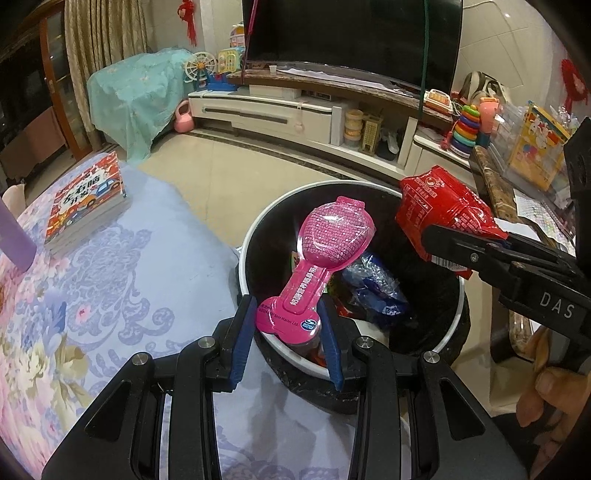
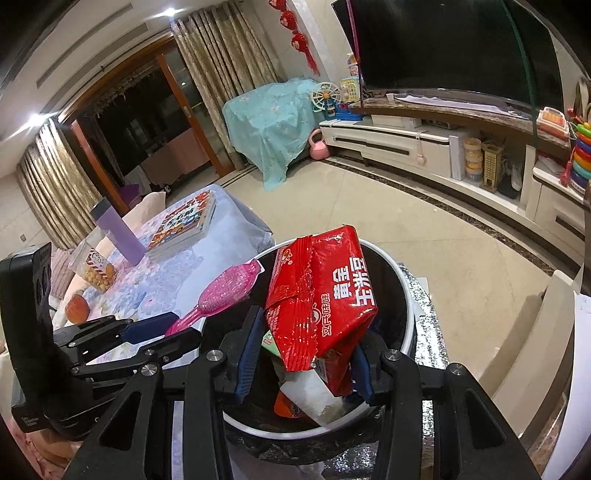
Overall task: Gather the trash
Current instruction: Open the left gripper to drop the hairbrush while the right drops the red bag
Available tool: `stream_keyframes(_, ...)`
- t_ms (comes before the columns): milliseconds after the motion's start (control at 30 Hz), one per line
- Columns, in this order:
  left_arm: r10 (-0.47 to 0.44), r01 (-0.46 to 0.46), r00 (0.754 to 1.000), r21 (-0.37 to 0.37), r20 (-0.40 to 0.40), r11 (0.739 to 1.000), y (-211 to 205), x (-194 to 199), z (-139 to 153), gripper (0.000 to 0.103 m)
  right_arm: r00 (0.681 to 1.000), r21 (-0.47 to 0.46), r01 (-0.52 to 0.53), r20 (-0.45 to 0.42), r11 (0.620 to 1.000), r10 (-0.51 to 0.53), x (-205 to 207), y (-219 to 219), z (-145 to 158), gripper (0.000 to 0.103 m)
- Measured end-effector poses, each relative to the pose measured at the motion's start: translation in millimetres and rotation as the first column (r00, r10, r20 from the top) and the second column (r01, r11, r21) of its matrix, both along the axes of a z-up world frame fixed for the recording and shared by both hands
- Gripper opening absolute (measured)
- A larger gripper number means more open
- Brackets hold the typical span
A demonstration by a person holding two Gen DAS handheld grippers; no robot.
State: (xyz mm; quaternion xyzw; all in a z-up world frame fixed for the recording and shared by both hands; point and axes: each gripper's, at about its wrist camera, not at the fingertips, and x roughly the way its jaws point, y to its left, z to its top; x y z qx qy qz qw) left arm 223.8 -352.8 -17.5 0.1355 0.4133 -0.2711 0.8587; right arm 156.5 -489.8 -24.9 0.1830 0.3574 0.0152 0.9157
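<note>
At the far left, a table (image 1: 122, 280) draped in a pale blue and pink floral cloth is seen, with a stack of picture books (image 1: 86, 203) near its far edge, a purple bottle (image 2: 120, 232) beside them, and a clear snack jar (image 2: 94, 267) and an orange fruit (image 2: 77, 308) closer by. Behind the table, gold curtains (image 2: 221, 74) and a dark sliding glass door (image 2: 144, 122) are shown, then furniture under a teal cover (image 1: 136, 99) with a pink kettlebell (image 1: 183, 117) on the beige tiled floor (image 1: 236, 173). A pink plastic blister pack (image 1: 317, 254) is clamped by its narrow end in the left tool (image 1: 290, 332), whose jaws are drawn narrow on it, and is held over the near rim of a round bin (image 1: 448, 332) with a white rim and black liner, just beside the table. Wrappers and crumpled plastic are seen lying inside the bin. Further right, a red snack bag (image 2: 325, 291) is gripped in the right tool (image 2: 303, 354), closed onto the bag's lower part above the bin's opening. Behind, a white TV cabinet (image 1: 280, 110) carrying a dark television (image 1: 351, 33) is seen, with stacking rings (image 1: 466, 127) and toys at the right.
</note>
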Motion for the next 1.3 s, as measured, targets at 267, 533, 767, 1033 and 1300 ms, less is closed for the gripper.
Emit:
stream_keyframes(267, -0.005, 0.005, 1.0, 0.016, -0.005, 1.0, -4.3, 3.8, -3.4, 0.033, 1.0, 0.0, -0.005, -0.018, 1.0, 0.005, 4.6, -1.0, -4.2, 0.046)
stream_keyframes(533, -0.011, 0.012, 1.0, 0.025, -0.016, 1.0, -7.3, 6.9, -7.3, 0.033, 0.999, 0.0, -0.012, -0.038, 1.0, 0.012, 8.3, -2.7, -7.9, 0.046)
stream_keyframes(767, -0.014, 0.014, 1.0, 0.023, -0.022, 1.0, -8.1, 9.0, -6.0, 0.033, 0.999, -0.006, -0.019, -0.05, 1.0, 0.019, 11.9, -1.7, -7.8, 0.046)
stream_keyframes(1033, -0.021, 0.021, 0.999, 0.025, -0.026, 0.999, -7.2, 9.5, -2.9, 0.034, 0.998, -0.015, -0.017, -0.055, 1.0, 0.016, 13.9, 0.6, -7.1, 0.047)
stream_keyframes(1300, 0.01, -0.01, 1.0, 0.011, -0.013, 1.0, 8.6, 3.8, 4.7, 0.062, 0.999, -0.003, -0.003, -0.046, 1.0, 0.003, 10.1, -1.9, -2.4, 0.067)
